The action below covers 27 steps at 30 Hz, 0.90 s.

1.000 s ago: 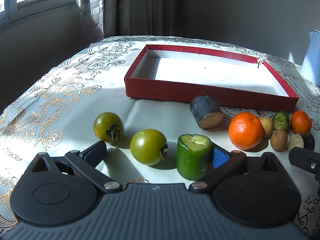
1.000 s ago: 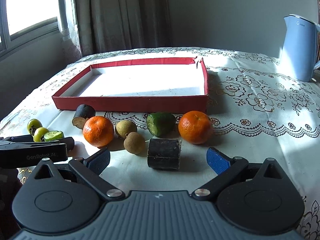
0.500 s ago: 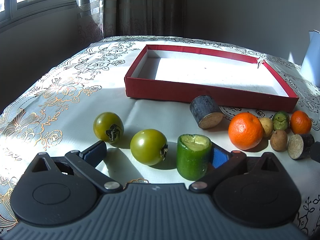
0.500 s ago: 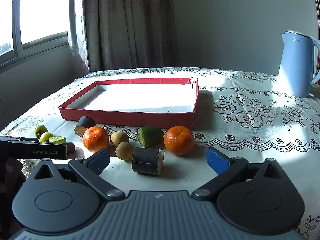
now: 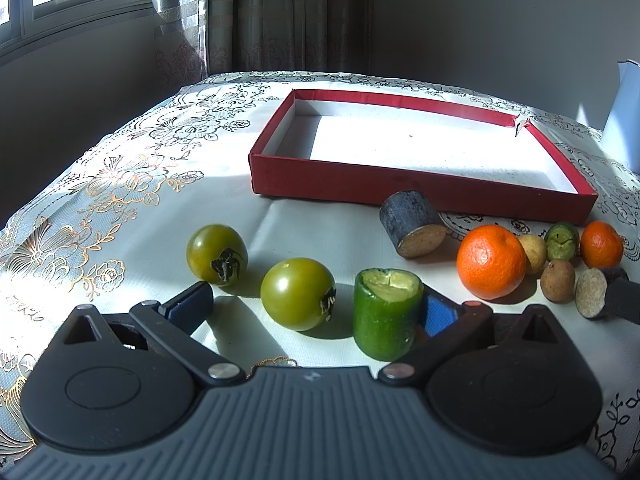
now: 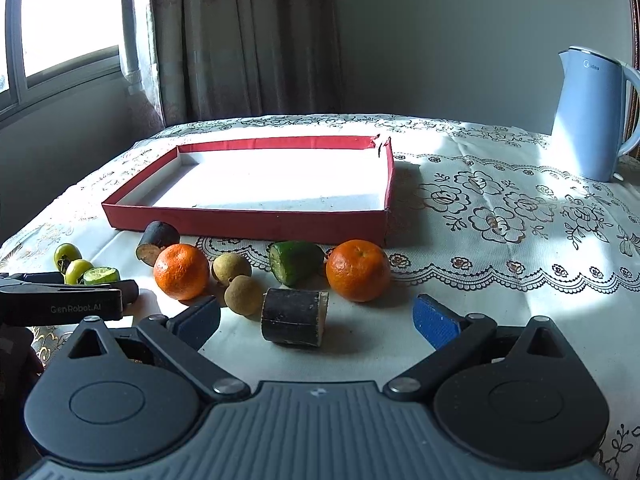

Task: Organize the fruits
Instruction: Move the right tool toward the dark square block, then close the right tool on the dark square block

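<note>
- While spread wide and empty, left gripper (image 5: 312,308) brackets a green tomato (image 5: 298,294) and an upright cucumber stub (image 5: 387,313) near the tablecloth's front edge; stub just beside, maybe touching, the right-side pad (image 5: 437,314).
- Likewise parted and holding nothing: right gripper (image 6: 316,318), hanging over a dark sugarcane piece (image 6: 294,317) lying on its side between the pads.
- Red shallow tray (image 6: 248,223) bare inside, toward the back of the tablecloth; all fruit outside it, strung along its front wall.
- Probably firm and light, that sugarcane piece: stiff, rough bark, little slip; best pinched across its curved flanks, not the cut ends.
- Likely slick and taut, the tomato skin; gentle squeeze across the widest part, clear of the stem.
- Wet cut top on the cucumber stub; apt to tip if nudged by a pad.
- Crowding the sugarcane: two longans (image 6: 243,295) just beside its left end, a green chunk (image 6: 295,262) behind, oranges (image 6: 358,270) to either side; the near longan likely to be bumped by the left-side pad on closing.
- Second tomato (image 5: 217,254) and another sugarcane piece (image 5: 414,224) farther off.
- Blue kettle (image 6: 588,114) at the back right corner, well apart.
</note>
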Each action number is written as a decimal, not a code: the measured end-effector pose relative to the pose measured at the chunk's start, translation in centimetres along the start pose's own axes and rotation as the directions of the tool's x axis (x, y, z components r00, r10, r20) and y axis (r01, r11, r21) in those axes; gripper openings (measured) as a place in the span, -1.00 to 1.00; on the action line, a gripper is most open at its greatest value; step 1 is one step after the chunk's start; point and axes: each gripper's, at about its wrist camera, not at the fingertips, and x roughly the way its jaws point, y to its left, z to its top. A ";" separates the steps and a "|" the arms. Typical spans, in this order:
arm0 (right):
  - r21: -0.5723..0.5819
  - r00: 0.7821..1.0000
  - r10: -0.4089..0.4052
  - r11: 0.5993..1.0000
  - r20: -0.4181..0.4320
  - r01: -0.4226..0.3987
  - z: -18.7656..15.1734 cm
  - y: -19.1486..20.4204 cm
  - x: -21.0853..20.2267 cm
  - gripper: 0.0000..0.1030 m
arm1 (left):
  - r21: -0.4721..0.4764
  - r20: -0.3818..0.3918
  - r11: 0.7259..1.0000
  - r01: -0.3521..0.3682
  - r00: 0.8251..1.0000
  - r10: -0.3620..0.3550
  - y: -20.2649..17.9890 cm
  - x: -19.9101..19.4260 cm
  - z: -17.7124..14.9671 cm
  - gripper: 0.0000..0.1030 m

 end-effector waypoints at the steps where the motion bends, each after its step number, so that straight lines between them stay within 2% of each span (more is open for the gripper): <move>1: 0.001 1.000 -0.001 1.000 -0.001 0.001 0.0 0.0 0.0 1.00 | 0.000 0.000 1.000 0.000 1.000 0.000 0.0 0.0 0.0 1.00; 21: -0.017 1.000 0.005 1.000 0.019 -0.005 0.2 0.4 -0.2 0.97 | 0.000 0.000 1.000 0.000 1.000 0.000 0.0 0.0 0.0 1.00; 25: -0.036 1.000 0.013 0.999 0.014 -0.012 -0.1 0.6 -0.1 0.83 | -0.001 0.000 1.000 0.000 1.000 0.000 0.0 0.0 0.0 1.00; 27: -0.051 1.000 0.023 0.998 0.005 -0.023 -0.2 0.7 0.1 0.67 | -0.002 0.001 1.000 0.001 1.000 -0.001 0.0 0.0 0.0 1.00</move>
